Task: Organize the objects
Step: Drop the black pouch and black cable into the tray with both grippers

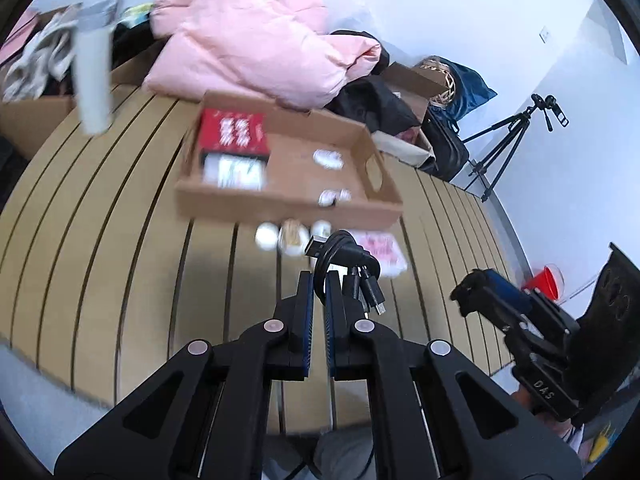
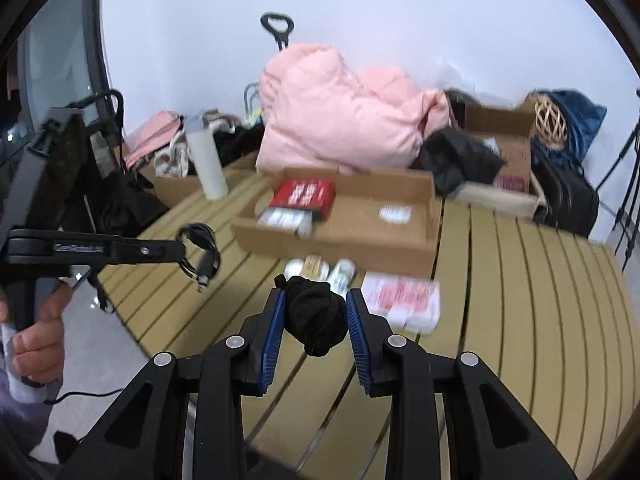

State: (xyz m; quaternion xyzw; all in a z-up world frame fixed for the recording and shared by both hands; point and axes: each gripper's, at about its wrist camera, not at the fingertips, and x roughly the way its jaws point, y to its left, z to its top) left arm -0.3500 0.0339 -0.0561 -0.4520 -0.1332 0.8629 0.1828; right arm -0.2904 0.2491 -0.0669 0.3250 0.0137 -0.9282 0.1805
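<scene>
Left wrist view: the left gripper (image 1: 319, 282) pinches a coiled black USB cable (image 1: 345, 258) with its jaws almost together, holding it above the slatted counter (image 1: 120, 208) just in front of the cardboard box (image 1: 288, 200), presumably to drop it in. The red package (image 1: 234, 130) inside the box is too blurred to read.

Right wrist view: the right gripper (image 2: 315, 304) clasps a black balled sock (image 2: 316, 316), also just in front of the box. The left gripper's arm bears small, unclear lettering.
</scene>
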